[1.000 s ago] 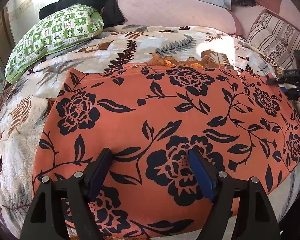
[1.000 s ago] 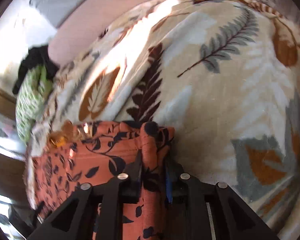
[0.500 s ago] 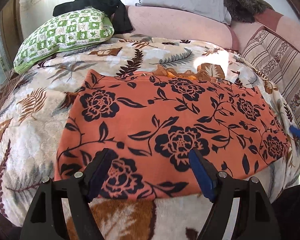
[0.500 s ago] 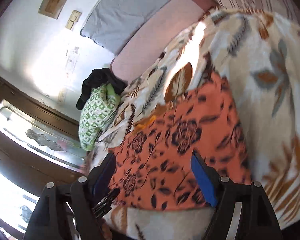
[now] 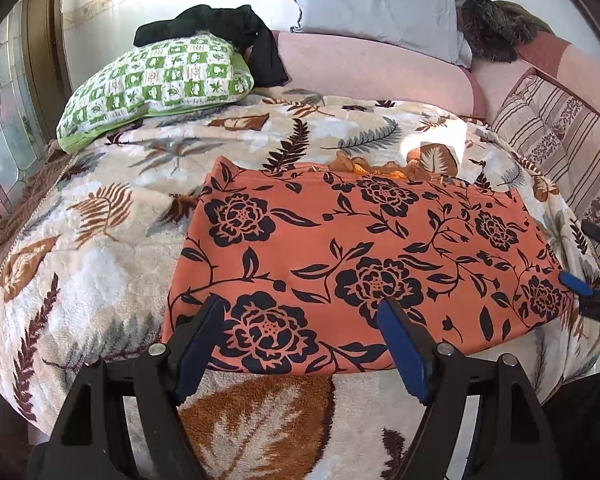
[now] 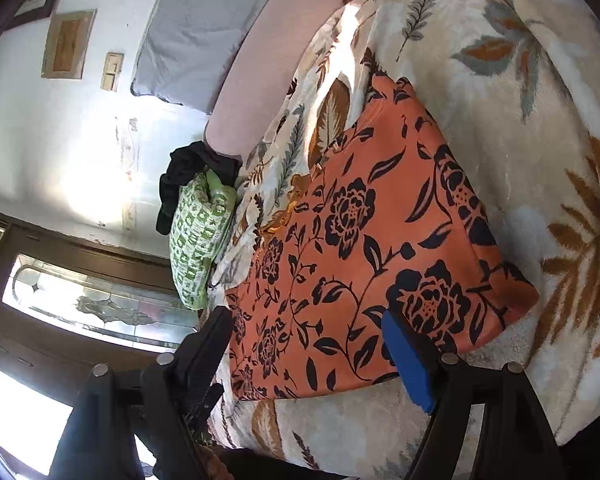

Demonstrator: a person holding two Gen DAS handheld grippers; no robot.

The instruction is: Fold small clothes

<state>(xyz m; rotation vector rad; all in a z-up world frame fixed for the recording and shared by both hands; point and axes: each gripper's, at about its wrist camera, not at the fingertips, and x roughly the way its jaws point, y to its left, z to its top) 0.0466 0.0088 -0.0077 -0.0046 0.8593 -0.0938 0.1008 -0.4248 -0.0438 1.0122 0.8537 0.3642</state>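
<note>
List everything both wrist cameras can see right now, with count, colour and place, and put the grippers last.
orange garment: one, orange with black flowers, lying flat and folded on the blanket
blanket: one, cream with brown and grey leaves, covering the bed
green pillow: one, green and white checks, far left corner of the bed
black cloth: one, black, draped over the green pillow
grey pillow: one, pale grey, against the wall
pink bolster: one, pink, along the head of the bed
striped cushion: one, beige and brown stripes, right side
left gripper: open, empty, at the garment's near edge
right gripper: just opened, empty, at the garment's right edge
</note>
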